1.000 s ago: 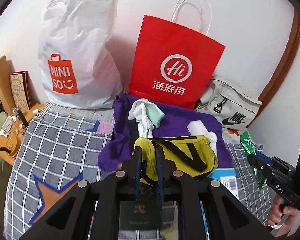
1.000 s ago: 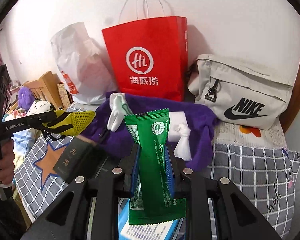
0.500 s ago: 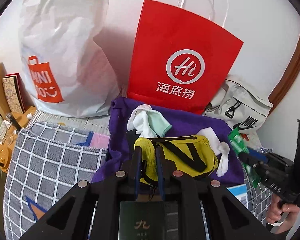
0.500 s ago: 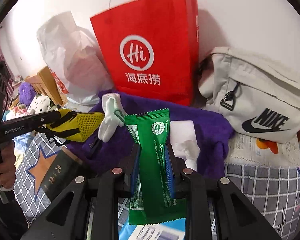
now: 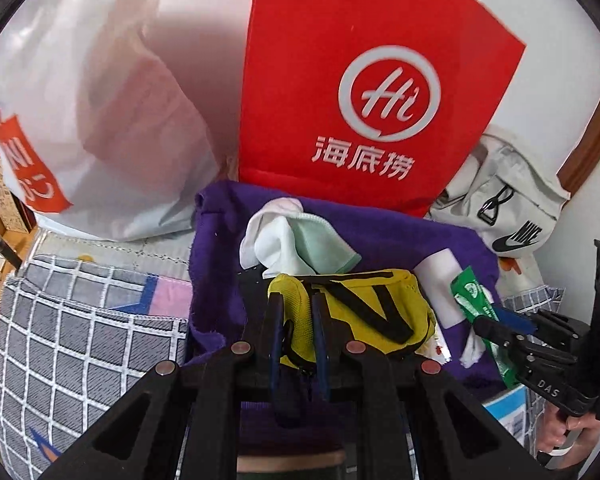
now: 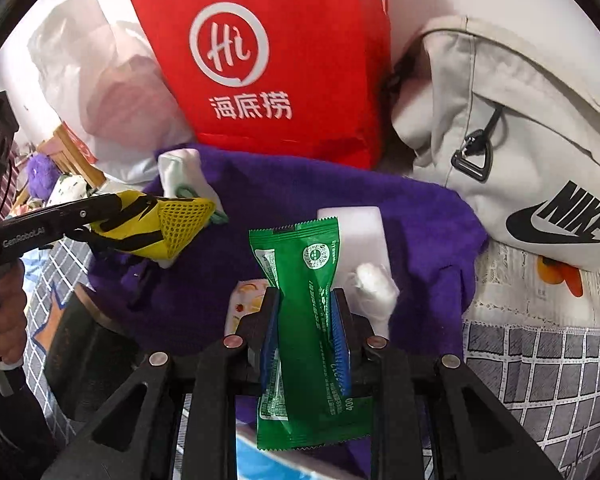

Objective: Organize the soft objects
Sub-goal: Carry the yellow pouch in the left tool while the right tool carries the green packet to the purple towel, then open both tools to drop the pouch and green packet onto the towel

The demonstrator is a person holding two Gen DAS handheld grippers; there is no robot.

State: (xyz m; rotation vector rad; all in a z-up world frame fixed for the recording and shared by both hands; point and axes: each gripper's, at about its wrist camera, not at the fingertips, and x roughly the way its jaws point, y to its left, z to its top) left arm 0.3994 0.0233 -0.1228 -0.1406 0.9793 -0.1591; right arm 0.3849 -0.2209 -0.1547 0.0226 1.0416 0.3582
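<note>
My left gripper (image 5: 296,300) is shut on a yellow mesh pouch with black straps (image 5: 364,308), held over a purple towel (image 5: 400,236); the pouch also shows in the right wrist view (image 6: 168,228). My right gripper (image 6: 306,300) is shut on a green sachet (image 6: 304,280), which also shows in the left wrist view (image 5: 476,308). A white and mint sock (image 5: 296,240) and a white block (image 6: 356,236) lie on the towel. A red paper bag (image 5: 360,92) stands just behind the towel.
A white MINISO plastic bag (image 5: 80,120) stands at the left of the red bag. A grey Nike bag (image 6: 520,152) leans at the right. A checked grey bed cover (image 5: 80,336) lies below. A wooden shelf with small items is at the far left.
Both grippers have moved forward toward the red bag with their loads; the bags and towel now loom larger. Neither grip has changed.
</note>
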